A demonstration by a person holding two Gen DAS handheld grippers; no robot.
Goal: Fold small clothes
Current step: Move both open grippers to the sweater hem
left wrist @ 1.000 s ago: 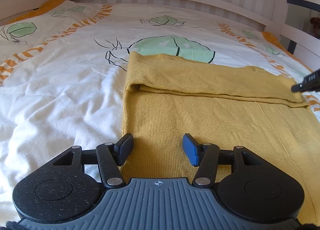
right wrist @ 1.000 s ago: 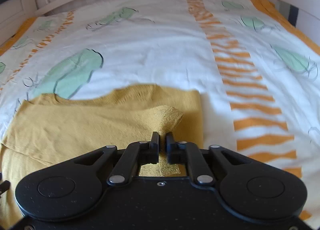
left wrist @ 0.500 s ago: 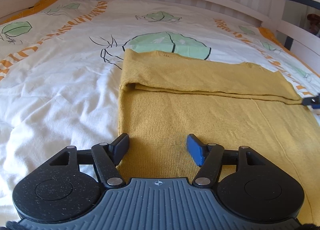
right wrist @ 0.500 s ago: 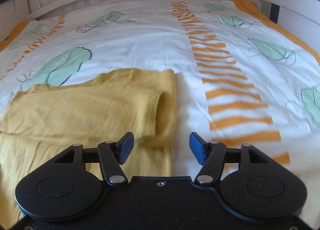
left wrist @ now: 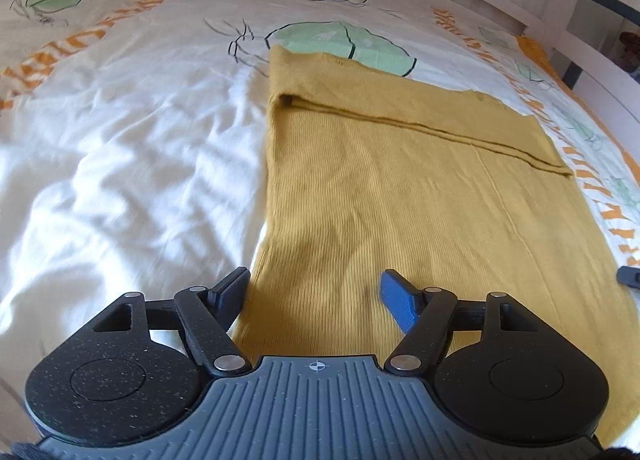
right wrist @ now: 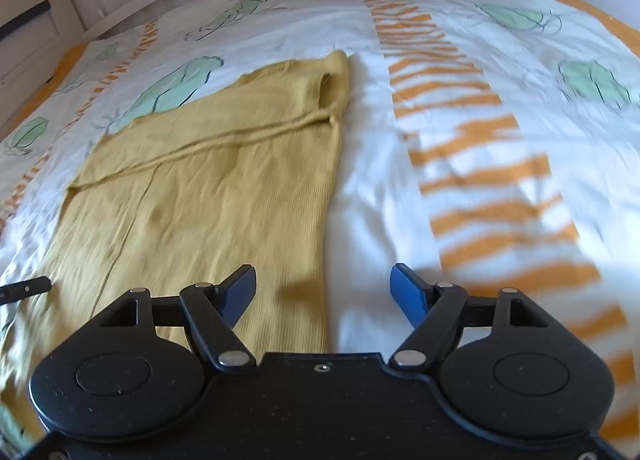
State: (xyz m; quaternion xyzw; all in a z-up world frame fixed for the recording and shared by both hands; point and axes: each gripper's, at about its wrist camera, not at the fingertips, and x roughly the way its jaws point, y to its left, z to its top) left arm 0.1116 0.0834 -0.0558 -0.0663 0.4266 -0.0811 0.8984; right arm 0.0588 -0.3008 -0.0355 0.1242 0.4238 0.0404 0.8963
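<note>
A mustard-yellow knit garment (left wrist: 400, 187) lies flat on the bed, its far part folded over towards me in a long band (left wrist: 400, 107). My left gripper (left wrist: 314, 294) is open and empty, low over the garment's near left edge. In the right wrist view the same garment (right wrist: 208, 195) shows with a sleeve opening (right wrist: 326, 85) at its far right corner. My right gripper (right wrist: 323, 288) is open and empty over the garment's near right edge. Each gripper's tip shows at the edge of the other's view (left wrist: 628, 275) (right wrist: 24, 288).
The bed has a white duvet (left wrist: 120, 147) with green leaf prints and orange stripes (right wrist: 480, 163). A white wooden bed frame (left wrist: 580, 47) runs along the far side and right. Wrinkled bare duvet lies on both sides of the garment.
My right gripper has let go of the garment's folded corner, opened, and drawn back towards me along the right edge. My left gripper stayed open and also drew back a little.
</note>
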